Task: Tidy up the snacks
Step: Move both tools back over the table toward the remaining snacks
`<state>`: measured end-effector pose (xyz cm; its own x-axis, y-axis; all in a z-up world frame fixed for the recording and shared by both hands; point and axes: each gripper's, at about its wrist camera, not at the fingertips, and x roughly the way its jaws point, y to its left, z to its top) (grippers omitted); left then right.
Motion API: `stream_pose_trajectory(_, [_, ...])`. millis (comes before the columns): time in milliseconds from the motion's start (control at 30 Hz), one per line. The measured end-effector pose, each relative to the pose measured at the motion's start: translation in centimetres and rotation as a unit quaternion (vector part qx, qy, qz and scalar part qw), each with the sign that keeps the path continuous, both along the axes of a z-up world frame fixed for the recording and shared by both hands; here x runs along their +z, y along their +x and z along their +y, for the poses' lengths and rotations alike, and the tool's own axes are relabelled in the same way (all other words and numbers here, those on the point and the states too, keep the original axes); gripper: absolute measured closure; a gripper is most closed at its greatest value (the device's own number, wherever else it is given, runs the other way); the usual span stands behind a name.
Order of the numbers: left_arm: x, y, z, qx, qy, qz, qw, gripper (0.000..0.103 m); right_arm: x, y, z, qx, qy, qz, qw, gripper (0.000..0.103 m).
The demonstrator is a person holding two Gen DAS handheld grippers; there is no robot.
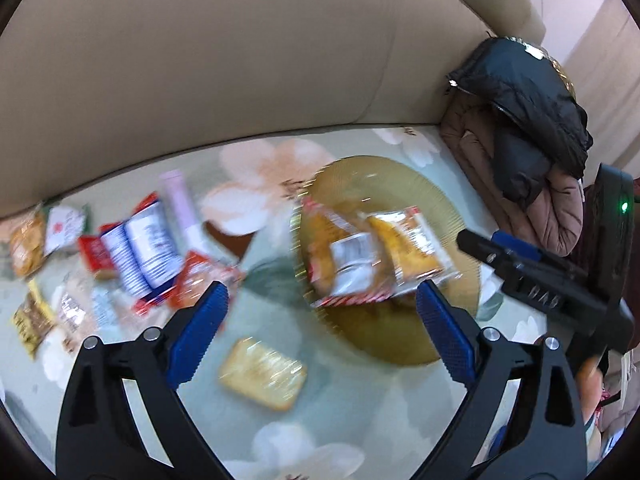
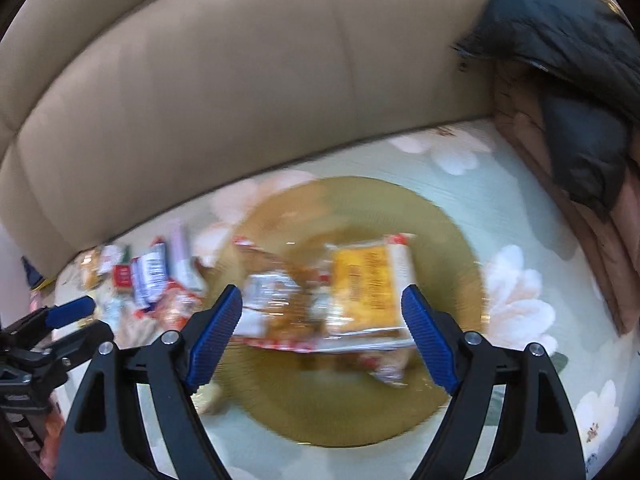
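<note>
While both grippers hung empty above the seat, the sorting looked only partly done. The left gripper [image 1: 320, 320] had its blue fingers [image 1: 198, 332] spread wide with nothing between them, and the right gripper [image 2: 322, 334] stood the same way, fingers apart over the dish. That suited a pause between placing one packet and fetching another, in my judgement.

At the centre of both views lay the amber glass plate [image 1: 452, 216], ribbed and translucent, serving as the collecting place. On it rested a yellow snack packet [image 1: 408, 246] beside a red-and-white snack packet [image 1: 340, 264], the two overlapping; motion blur kept the labels unreadable. Just off the plate's rim, in the lower middle of the left view, sat a lone clear-wrapped cracker pack [image 1: 262, 374], probably the nearest candidate for the next grasp, since it lay almost between the left fingers.

Toward the left edge of that frame the loose snack pile [image 1: 132, 256] was spread out in disorder: a blue-and-white pack, red wrappers, a pink tube and small brown packets, well apart from the plate.

Everything rested on a sofa seat covered by a pale green floral cloth [image 1: 360, 412]. Behind it rose the beige sofa backrest [image 1: 240, 72], and in the upper right corner a black puffer jacket [image 1: 528, 108] was heaped over a brownish one.
</note>
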<state>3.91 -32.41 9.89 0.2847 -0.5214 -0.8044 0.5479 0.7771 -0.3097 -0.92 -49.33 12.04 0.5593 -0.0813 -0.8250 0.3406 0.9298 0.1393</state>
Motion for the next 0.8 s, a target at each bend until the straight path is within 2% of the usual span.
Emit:
stream_pose_trajectory(133, [0.9, 0.5, 6.0, 0.032, -0.011, -0.004, 0.9994, 0.008, 1.5, 1.9, 5.3, 0.063, -0.010, -0.009, 0.998, 0.022])
stream_pose_trajectory(333, [1.9, 1.3, 14.1, 0.093, -0.024, -0.010, 0.9953, 0.008, 0.7, 3.5, 11.7, 0.130, 0.008, 0.012, 0.991, 0.021])
stream_pose_trajectory(567, [-0.4, 1.5, 22.1, 0.162, -0.039, 0.020, 0.9859, 0.008, -3.7, 4.2, 17.0, 0.176, -0.001, 0.077, 0.981, 0.021])
stream_pose_trajectory(733, [-3.4, 1.9, 24.6, 0.194, -0.035, 0.049, 0.9791, 0.008, -8.7, 4.4, 18.8, 0.201, -0.033, 0.156, 0.966, 0.021])
stream_pose_trajectory(800, [-5.5, 2.4, 24.9, 0.209, -0.018, 0.073, 0.9751, 0.009, -10.7, 4.6, 19.1, 0.209, -0.045, 0.183, 0.960, 0.021])
